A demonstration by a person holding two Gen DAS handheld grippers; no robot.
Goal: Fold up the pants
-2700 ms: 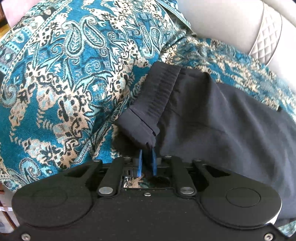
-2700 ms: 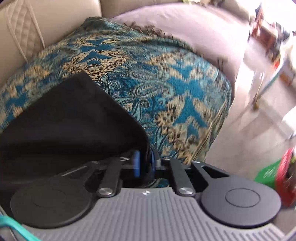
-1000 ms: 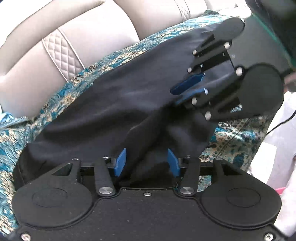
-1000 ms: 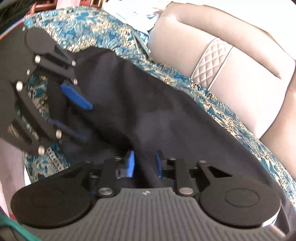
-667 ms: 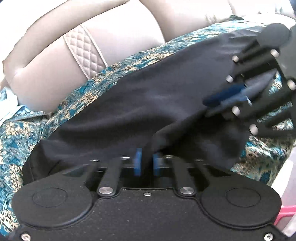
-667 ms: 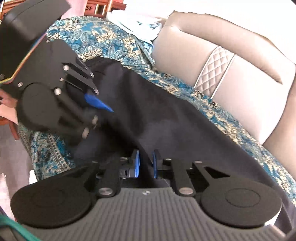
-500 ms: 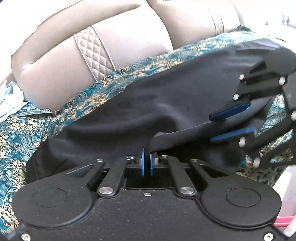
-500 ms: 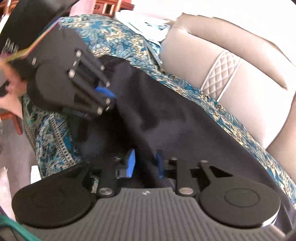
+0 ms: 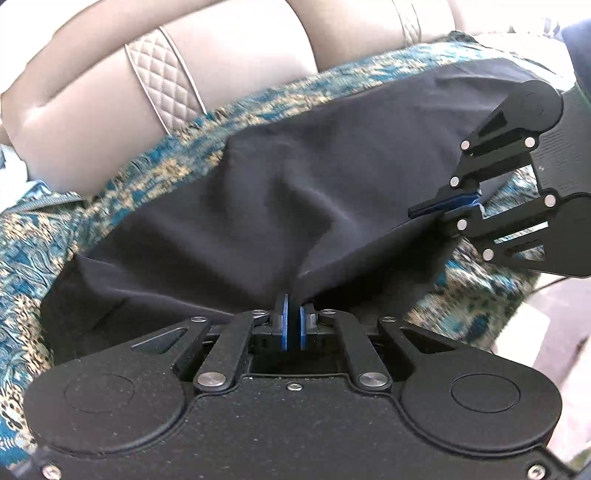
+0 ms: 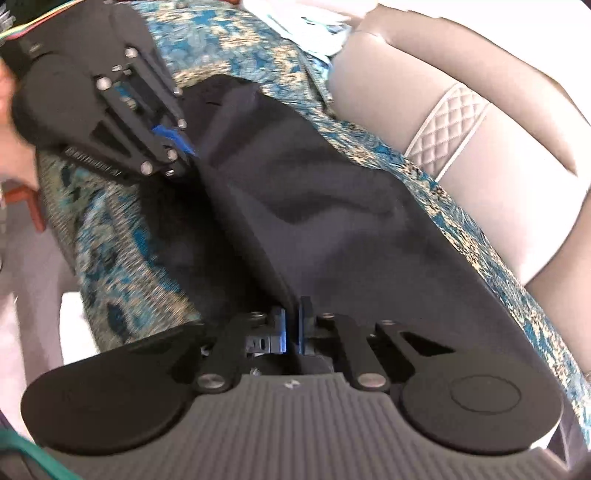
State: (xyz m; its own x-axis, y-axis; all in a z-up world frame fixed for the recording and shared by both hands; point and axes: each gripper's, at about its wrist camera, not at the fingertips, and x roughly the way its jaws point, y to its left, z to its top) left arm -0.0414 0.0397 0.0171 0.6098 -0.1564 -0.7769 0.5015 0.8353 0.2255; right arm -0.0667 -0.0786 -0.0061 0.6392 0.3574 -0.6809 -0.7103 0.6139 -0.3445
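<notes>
The black pants (image 9: 295,177) lie along a sofa seat draped with a teal patterned throw (image 9: 48,236). My left gripper (image 9: 291,314) is shut on the pants' near edge, the cloth pulled into a fold between its blue pads. My right gripper (image 9: 443,206) shows at the right of the left wrist view, shut on the same near edge further along. In the right wrist view the pants (image 10: 332,206) run away up the seat, my right gripper (image 10: 291,325) pinches their edge, and my left gripper (image 10: 177,142) grips the cloth at upper left.
The beige leather sofa back (image 9: 166,66) with quilted strips (image 10: 450,122) rises behind the pants. The throw hangs over the seat's front edge (image 10: 110,258), with pale floor (image 9: 546,325) below. Light cloth (image 10: 314,22) lies at the far end of the sofa.
Both grippers let go of the pants' ends, turned to face along the sofa, and closed on the near long edge. In the last half second the right gripper shut and the two moved apart.
</notes>
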